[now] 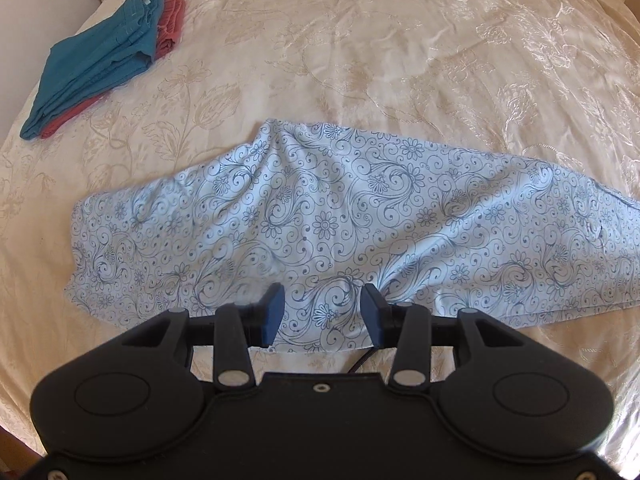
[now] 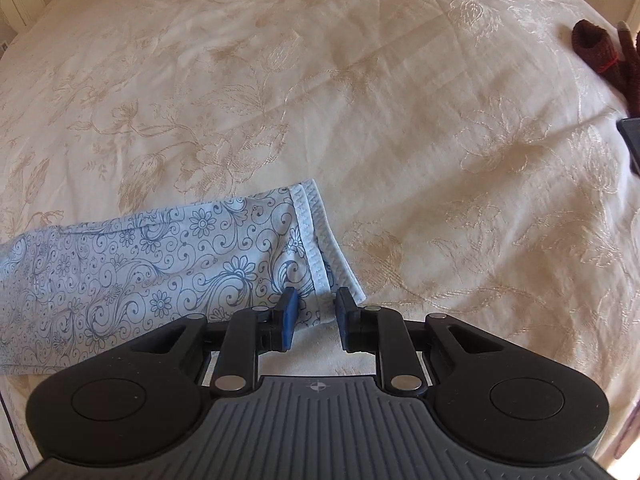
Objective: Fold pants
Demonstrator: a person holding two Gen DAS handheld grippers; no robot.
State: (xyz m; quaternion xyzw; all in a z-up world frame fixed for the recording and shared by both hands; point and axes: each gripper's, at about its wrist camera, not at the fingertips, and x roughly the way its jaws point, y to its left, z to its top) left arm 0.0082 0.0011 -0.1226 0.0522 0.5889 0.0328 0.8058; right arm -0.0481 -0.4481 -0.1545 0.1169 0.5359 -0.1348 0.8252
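Note:
Light blue pants with a dark floral swirl print (image 1: 340, 224) lie flat across a cream bedspread, folded lengthwise. In the right wrist view the pants (image 2: 160, 264) end in a stitched hem (image 2: 316, 248) at the right. My left gripper (image 1: 323, 312) is open, its blue pads just above the near edge of the pants at mid-length. My right gripper (image 2: 316, 314) is open, its pads either side of the near corner of the hem, not closed on it.
A folded teal garment (image 1: 100, 60) lies on a folded red one (image 1: 170, 28) at the far left of the bed. A dark red knitted item (image 2: 596, 48) and a dark flat object (image 2: 632, 140) lie at the bed's right edge.

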